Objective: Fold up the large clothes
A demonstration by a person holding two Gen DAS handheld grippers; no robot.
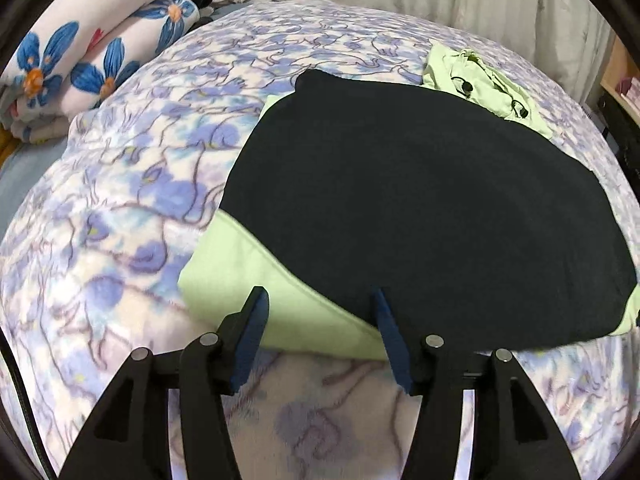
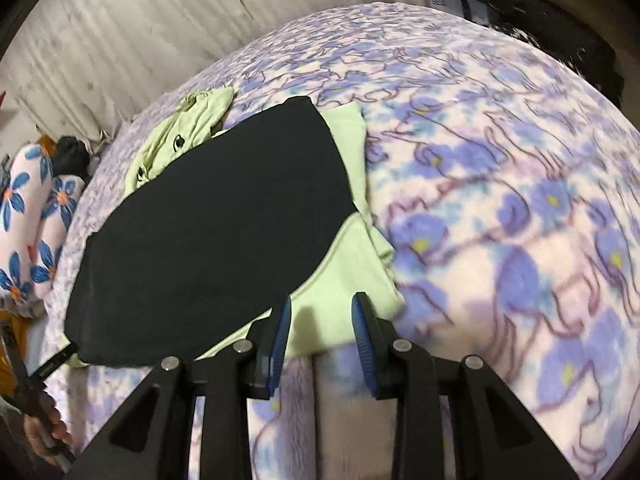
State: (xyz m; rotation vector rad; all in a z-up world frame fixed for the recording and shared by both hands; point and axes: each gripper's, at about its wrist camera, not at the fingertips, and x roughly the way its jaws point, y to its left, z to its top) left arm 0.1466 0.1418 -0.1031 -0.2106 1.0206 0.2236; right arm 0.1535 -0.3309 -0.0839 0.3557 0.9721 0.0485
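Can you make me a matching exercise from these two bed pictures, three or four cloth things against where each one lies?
Things:
1. black folded garment
2. light green garment
3. rolled white blanket with blue flowers
4. purple floral fleece bedspread

Places:
A. beneath everything, covering the bed
B. on top of the light green cloth
C. at the bed's far corner by the curtain
D. directly under the black cloth, edges showing

Pairs: 1-B, 2-D, 3-C, 4-A
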